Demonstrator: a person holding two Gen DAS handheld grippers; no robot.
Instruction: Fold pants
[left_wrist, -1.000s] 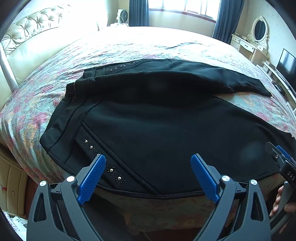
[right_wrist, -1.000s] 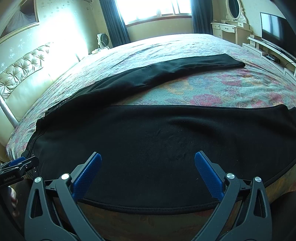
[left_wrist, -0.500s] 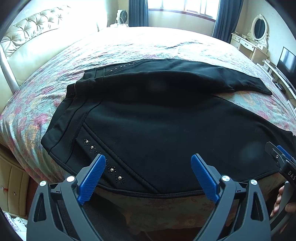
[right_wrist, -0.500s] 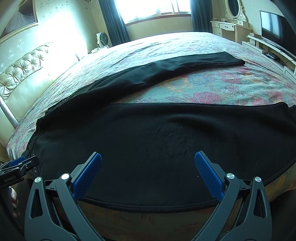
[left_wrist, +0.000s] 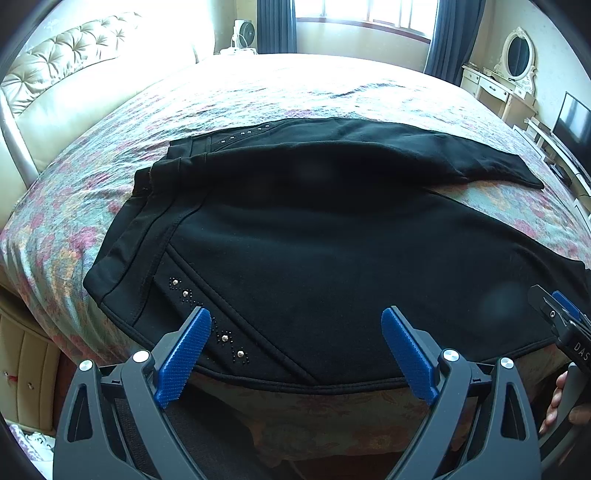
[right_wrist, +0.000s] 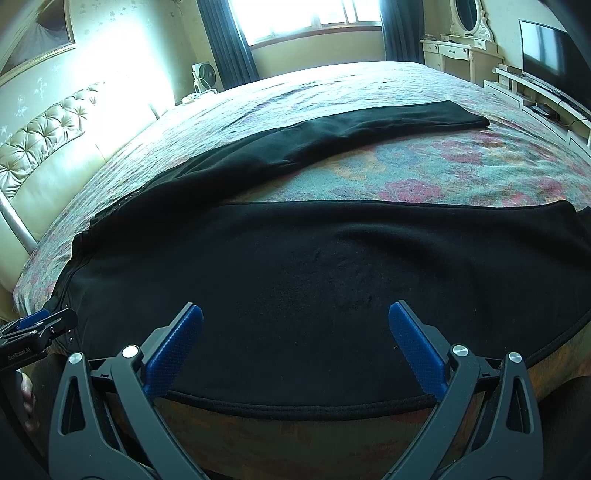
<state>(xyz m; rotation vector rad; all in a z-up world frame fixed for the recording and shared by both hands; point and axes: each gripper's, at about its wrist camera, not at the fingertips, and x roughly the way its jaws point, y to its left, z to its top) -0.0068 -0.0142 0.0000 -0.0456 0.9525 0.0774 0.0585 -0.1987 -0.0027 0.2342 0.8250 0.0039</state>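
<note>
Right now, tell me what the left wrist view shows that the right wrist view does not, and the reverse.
Only the left wrist view shows the waistband clearly, with the studded pocket trim beside it.

Only the right wrist view shows the near leg running toward its hem at the right edge, and the wide gap of floral bedspread between the legs.

Both show the black pants spread flat, the far leg, the tufted headboard, vanity mirror, and an open gripper hovering at the near edge: left gripper, right gripper.

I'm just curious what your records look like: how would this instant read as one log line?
stage: pre-grasp | black pants flat on bed, legs apart | left gripper open, near waist edge | right gripper open, near leg edge
</note>
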